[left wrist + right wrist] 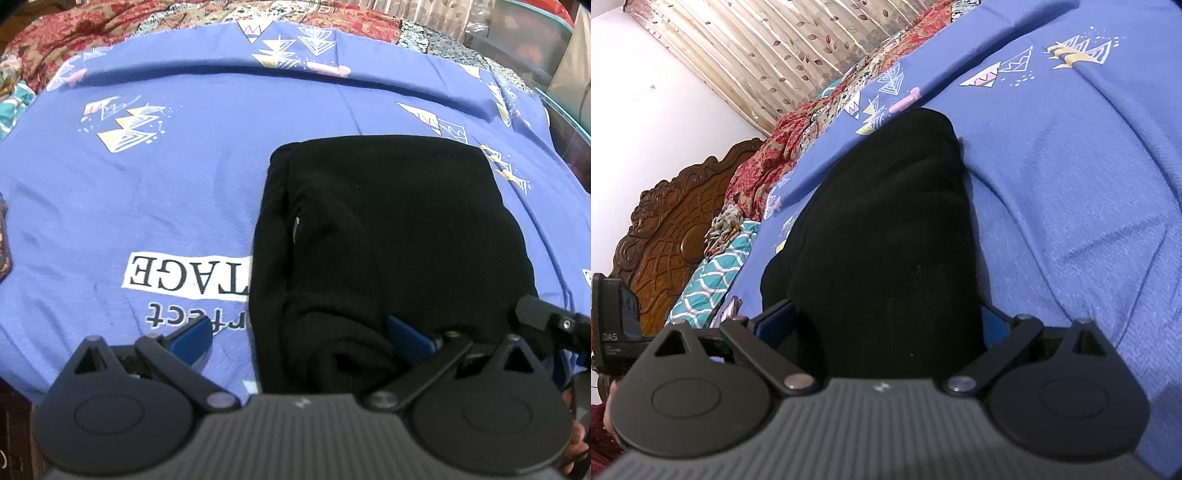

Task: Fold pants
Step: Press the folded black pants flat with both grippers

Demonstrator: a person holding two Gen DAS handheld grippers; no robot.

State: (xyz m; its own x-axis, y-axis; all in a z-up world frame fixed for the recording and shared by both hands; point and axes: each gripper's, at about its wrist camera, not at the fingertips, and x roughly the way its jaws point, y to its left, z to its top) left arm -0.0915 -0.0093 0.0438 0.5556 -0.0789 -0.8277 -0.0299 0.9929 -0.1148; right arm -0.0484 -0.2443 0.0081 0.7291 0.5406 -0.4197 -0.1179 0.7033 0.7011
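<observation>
The black pants (384, 236) lie folded into a compact bundle on the blue printed bedsheet (147, 192). My left gripper (299, 332) is open, its blue pads wide apart, with the near left edge of the bundle between them. In the right wrist view the pants (886, 236) stretch away from the camera. My right gripper (882, 321) is open, with the near end of the bundle filling the gap between its blue pads. Neither gripper is seen clamping the cloth.
A red patterned quilt (74, 33) lies along the far side of the bed. A carved wooden headboard (665, 229) and a pleated curtain (768, 55) stand beyond. A teal cloth (709, 280) lies by the headboard. The other gripper's tip (546, 314) shows at right.
</observation>
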